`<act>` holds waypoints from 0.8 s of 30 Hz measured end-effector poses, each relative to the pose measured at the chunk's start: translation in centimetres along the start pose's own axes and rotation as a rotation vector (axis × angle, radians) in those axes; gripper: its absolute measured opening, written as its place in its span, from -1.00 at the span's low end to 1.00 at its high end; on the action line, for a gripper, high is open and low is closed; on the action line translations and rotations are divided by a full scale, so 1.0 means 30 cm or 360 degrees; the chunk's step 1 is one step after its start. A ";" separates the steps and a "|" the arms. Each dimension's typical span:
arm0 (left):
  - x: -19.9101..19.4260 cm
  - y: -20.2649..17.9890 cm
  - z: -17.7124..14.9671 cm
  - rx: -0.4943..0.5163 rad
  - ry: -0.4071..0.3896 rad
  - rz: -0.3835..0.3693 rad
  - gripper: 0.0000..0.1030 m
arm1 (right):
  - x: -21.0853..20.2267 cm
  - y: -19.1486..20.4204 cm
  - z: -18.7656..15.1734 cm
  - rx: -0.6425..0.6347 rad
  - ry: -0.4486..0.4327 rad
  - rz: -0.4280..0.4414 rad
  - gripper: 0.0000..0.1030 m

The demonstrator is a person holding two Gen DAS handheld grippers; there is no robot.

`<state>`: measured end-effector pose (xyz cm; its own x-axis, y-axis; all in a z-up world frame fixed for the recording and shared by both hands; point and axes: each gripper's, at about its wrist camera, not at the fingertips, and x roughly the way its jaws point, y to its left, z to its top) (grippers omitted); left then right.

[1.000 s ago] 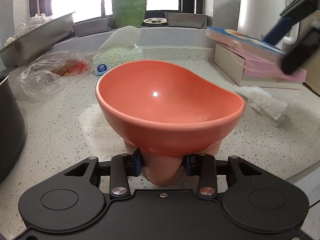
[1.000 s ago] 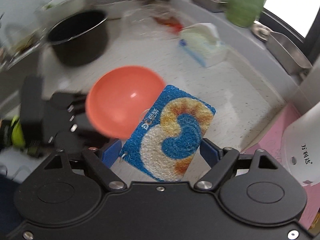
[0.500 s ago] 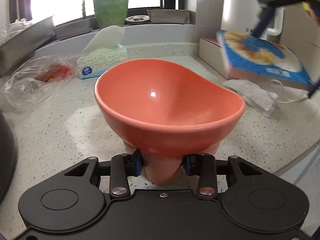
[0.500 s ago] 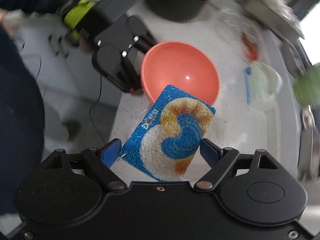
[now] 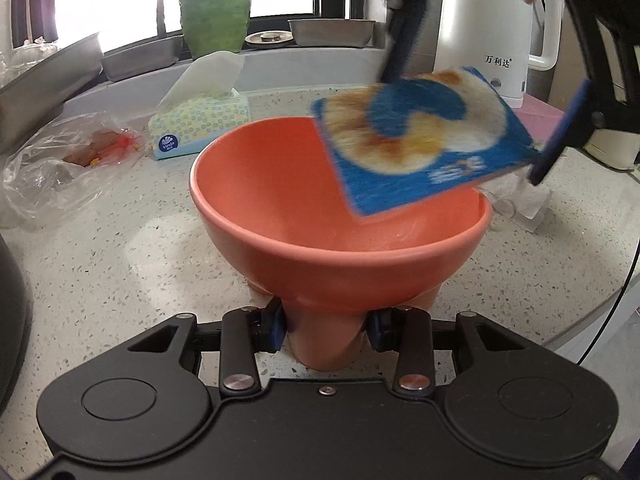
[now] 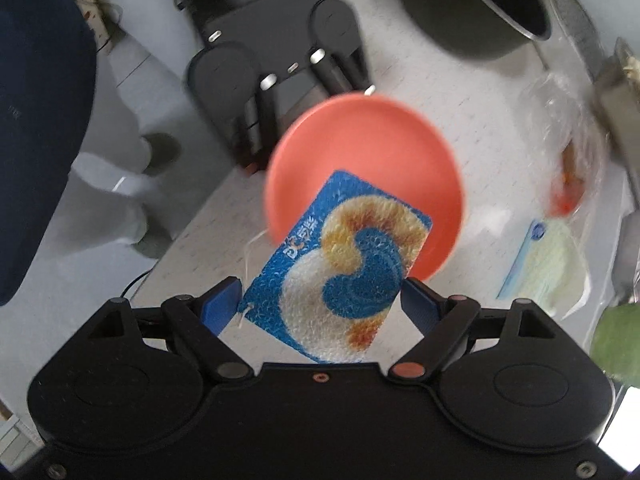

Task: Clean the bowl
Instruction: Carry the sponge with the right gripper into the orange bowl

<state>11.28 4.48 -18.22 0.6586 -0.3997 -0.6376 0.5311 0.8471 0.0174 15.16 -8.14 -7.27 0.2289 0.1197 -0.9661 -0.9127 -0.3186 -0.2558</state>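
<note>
An orange bowl stands on the speckled counter. My left gripper is shut on the bowl's foot. My right gripper is shut on a blue, white and orange scrub pad. In the left wrist view the pad hangs tilted over the bowl's right rim, its lower corner just inside the bowl. In the right wrist view the bowl lies below the pad, with my left gripper beyond it.
A tissue box and a plastic bag lie behind the bowl at left. A white kettle and a crumpled paper towel are at right. A black pot stands on the counter. The counter edge is close at right.
My right gripper has brought the pad down and left, from beside the bowl to over its right rim. My left gripper still holds the bowl in place.
</note>
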 end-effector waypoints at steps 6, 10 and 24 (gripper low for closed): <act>-0.002 0.001 -0.001 -0.0011 -0.0002 0.0014 -0.25 | -0.008 -0.029 0.004 0.0015 -0.0039 -0.0059 0.84; -0.002 -0.002 -0.001 -0.0016 -0.0002 0.0023 -0.25 | -0.022 -0.066 -0.015 0.0187 -0.0114 -0.0051 0.85; 0.002 -0.002 0.004 0.0000 0.0008 0.0023 -0.25 | 0.063 -0.184 -0.322 0.2091 -0.0603 0.0236 0.87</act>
<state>11.35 4.36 -18.17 0.6634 -0.3858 -0.6412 0.5217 0.8527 0.0268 23.91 -15.24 -8.04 0.1903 0.4771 -0.8580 -0.6149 0.7392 0.2747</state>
